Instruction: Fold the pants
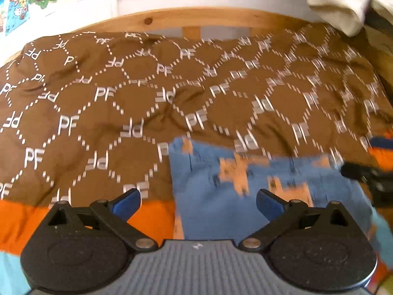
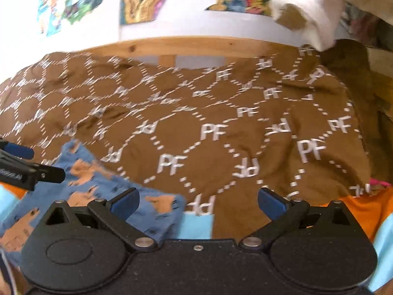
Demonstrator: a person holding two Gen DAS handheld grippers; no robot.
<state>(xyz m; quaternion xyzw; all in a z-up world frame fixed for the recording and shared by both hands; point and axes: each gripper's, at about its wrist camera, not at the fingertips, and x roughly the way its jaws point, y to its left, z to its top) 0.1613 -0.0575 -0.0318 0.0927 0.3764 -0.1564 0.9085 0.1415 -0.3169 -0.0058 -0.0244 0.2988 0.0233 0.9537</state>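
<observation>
Both wrist views low, near, facing headboard (image 1: 191,18); share brown blanket (image 2: 196,113)

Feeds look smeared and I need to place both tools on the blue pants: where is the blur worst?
Left wrist view: the blue pants and the right half of the brown PF cover streak with motion blur; its left half is sharper. Right wrist view: the cover's left side smears, the right reads clearly. Left tool and right tool stay crisp. Fisheye bends the wooden rail.

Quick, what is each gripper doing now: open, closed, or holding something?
Left gripper: open, holding nothing, above the blue pants.
Right gripper: open, holding nothing, above the brown blanket.
</observation>
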